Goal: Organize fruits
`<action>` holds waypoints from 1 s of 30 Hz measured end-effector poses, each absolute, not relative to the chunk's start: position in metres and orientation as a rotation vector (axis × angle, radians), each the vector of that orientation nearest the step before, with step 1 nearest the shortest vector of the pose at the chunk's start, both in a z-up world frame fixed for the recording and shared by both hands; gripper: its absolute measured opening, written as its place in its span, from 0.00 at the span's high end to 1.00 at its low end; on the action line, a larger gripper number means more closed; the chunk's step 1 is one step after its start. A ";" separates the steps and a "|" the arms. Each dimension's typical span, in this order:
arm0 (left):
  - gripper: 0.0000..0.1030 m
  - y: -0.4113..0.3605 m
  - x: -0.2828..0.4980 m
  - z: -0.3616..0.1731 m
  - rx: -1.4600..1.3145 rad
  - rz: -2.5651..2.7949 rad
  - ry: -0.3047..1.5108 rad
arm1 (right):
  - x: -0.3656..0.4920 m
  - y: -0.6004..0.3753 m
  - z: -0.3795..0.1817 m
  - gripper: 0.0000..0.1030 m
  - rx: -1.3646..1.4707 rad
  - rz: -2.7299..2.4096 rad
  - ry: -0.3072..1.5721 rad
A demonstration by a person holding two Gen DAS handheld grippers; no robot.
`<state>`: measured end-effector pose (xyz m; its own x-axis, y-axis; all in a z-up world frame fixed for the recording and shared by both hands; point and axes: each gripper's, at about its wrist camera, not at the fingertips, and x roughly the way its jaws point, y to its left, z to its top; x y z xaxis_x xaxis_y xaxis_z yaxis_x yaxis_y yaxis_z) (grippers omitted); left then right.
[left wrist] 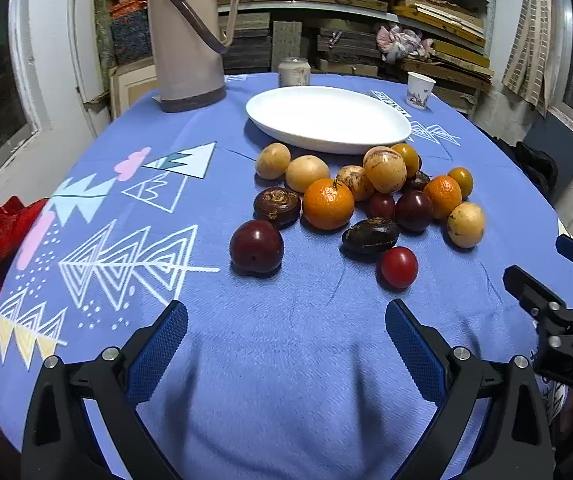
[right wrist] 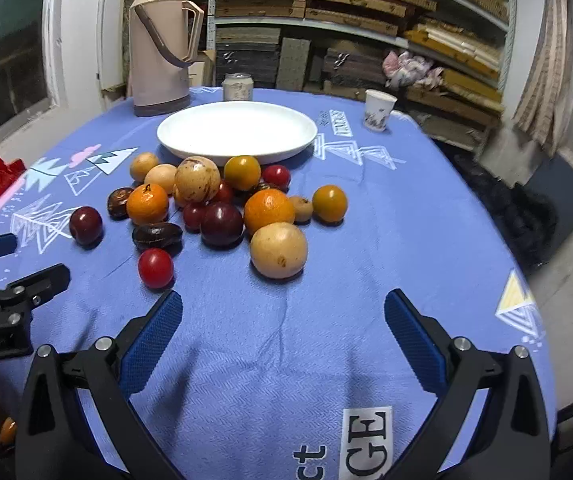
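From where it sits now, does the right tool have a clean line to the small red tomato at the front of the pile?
Probably yes. The right tool is open, and the red tomato lies alone on bare cloth just ahead of its left finger. The dark oblong fruit sits behind it, not in the way.

blue-clothed table, fruits, plate, thermos

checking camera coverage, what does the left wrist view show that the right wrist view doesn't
Only the left wrist view shows the pale zigzag print near the cloth's left edge, and the right gripper coming in from the right.

Only the right wrist view shows the printed lettering on the cloth, and the left gripper at its left edge.

Both show the empty plate, the fruit pile, the thermos, the jar and the cup.
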<state>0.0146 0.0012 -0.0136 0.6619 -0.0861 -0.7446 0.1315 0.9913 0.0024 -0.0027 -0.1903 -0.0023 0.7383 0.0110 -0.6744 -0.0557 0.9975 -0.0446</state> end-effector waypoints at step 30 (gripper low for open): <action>0.52 0.024 0.099 -0.045 0.043 -0.210 0.941 | 0.074 -0.192 -0.031 0.46 -0.025 0.157 0.896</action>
<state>0.0995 0.0243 -0.0451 0.5703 -0.1599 -0.8057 0.1974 0.9788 -0.0545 0.0737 -0.1924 -0.0314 0.6137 0.1259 -0.7795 -0.1471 0.9882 0.0439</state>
